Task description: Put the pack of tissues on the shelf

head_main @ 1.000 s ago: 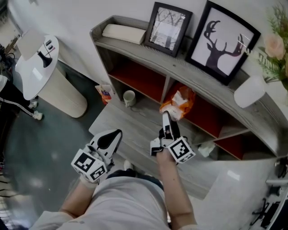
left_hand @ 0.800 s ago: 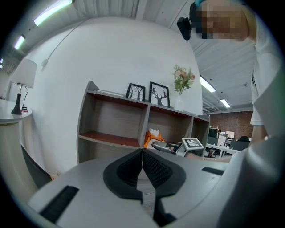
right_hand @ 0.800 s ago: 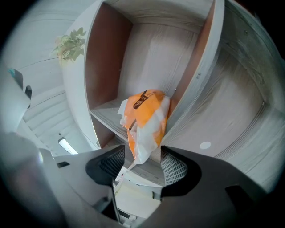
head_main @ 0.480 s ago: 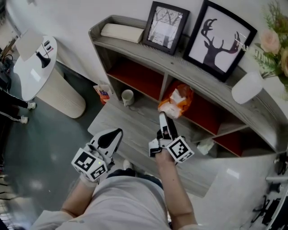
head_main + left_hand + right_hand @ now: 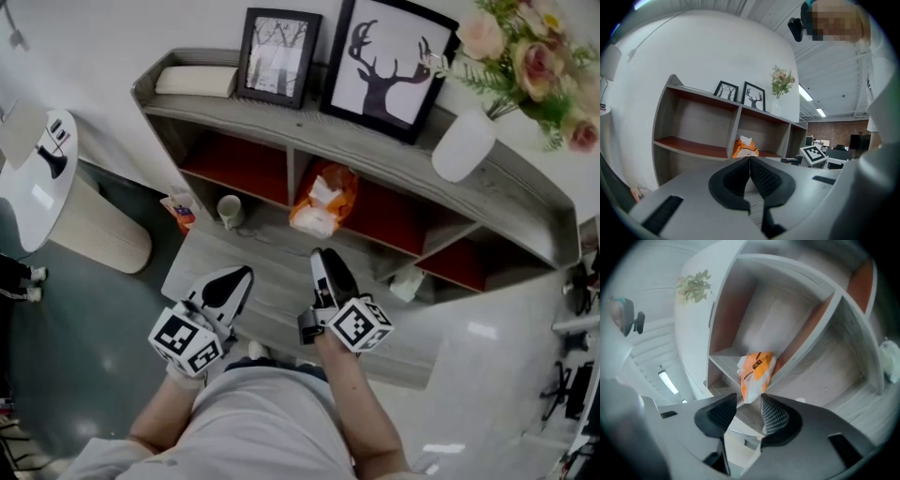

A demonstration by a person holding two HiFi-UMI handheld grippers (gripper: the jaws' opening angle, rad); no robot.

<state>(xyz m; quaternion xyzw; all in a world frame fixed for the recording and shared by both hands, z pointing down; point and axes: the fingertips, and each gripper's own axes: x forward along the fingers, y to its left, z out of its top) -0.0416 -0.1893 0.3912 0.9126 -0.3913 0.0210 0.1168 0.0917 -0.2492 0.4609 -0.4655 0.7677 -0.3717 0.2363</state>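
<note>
The pack of tissues (image 5: pixel 321 199), orange and white, lies in the middle compartment of the grey shelf (image 5: pixel 375 152) with red-brown boards. My right gripper (image 5: pixel 322 265) hovers just in front of it, a short gap away. Its jaws stand apart and are closing, with nothing between them. In the right gripper view the pack (image 5: pixel 757 373) lies beyond the right gripper (image 5: pixel 749 402), clear of the pads. My left gripper (image 5: pixel 236 279) hangs lower left, its jaws pressed together and empty. From the left gripper (image 5: pixel 750 161) the pack (image 5: pixel 745 147) shows far off on the shelf board.
Two framed pictures (image 5: pixel 384 58), a white vase of flowers (image 5: pixel 461 142) and a flat beige block (image 5: pixel 195 81) stand on the shelf's top. A cup (image 5: pixel 228 210) and a small orange carton (image 5: pixel 181 210) sit on the low board. A white round table (image 5: pixel 42 169) stands at left.
My right gripper has drawn back a little from the pack, which stays on the shelf. The head view has swung, showing more of the flowers. The left gripper has hardly moved.
</note>
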